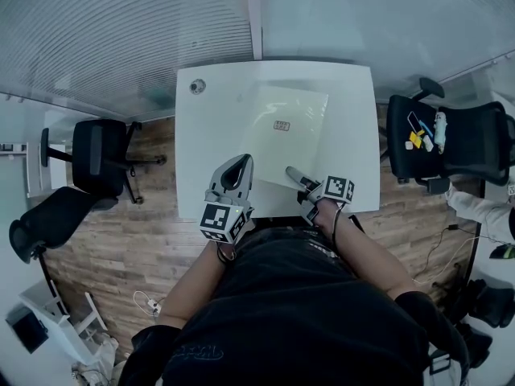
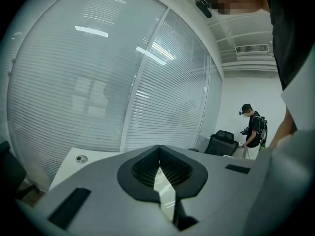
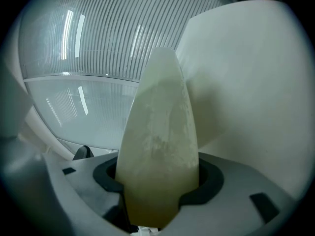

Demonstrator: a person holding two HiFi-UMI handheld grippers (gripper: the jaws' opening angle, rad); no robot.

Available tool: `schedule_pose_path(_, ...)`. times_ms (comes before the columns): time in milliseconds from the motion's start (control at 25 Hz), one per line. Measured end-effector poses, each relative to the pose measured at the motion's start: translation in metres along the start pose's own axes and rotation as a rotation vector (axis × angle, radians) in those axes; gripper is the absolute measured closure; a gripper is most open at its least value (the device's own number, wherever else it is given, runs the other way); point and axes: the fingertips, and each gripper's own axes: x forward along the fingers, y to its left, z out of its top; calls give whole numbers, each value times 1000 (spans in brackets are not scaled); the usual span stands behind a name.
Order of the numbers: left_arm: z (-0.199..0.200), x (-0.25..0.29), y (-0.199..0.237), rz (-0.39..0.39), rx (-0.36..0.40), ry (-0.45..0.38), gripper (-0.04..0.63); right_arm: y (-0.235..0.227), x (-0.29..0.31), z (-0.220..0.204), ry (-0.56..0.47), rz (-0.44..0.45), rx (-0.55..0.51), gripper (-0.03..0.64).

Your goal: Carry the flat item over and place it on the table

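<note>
Bench (image 1: 211,139), white and rectangular, seen from above in the head view. It stands on a wood-plank floor (image 1: 153,240), with a glass wall (image 1: 121,30) of horizontal blinds at 12 o'clock. A round cable port (image 1: 197,86) sits at the bench's 11 o'clock corner.

A pale sheet (image 1: 291,147), the flat item, spreads over the middle of the bench. It carries a small label (image 1: 282,125) near its centre. Whether its near part rests on the bench or hangs just above cannot be told.

The left gripper (image 1: 240,167), at 7 o'clock of the sheet, has its jaws almost together on a thin strip of the sheet's edge. The right gripper (image 1: 294,175), at 5 o'clock, is closed partway on a bulging fold of the sheet, which fills the gap between its jaws.

An office chair (image 1: 100,155), black, stands at 9 o'clock of the bench. A second chair (image 1: 447,139) at 3 o'clock bears small items (image 1: 422,131). A standing person (image 2: 253,131) shows at 3 o'clock in the left gripper view.
</note>
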Motion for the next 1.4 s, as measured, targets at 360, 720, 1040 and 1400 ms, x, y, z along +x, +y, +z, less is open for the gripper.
schedule_pose_path(360, -6, 18, -5, 8, -14, 29, 581, -16, 4, 14, 72, -65, -158, 339)
schedule_pose_path(720, -12, 20, 5, 23, -33, 42, 581, -38, 8, 18, 111, -150, -236, 290)
schedule_pose_path(1040, -16, 19, 4, 16, -37, 53, 581, -57, 4, 33, 123, -308, -405, 228)
schedule_pose_path(1400, -15, 11, 3, 7, -28, 49, 581, -60, -4, 49, 118, -507, -712, 209)
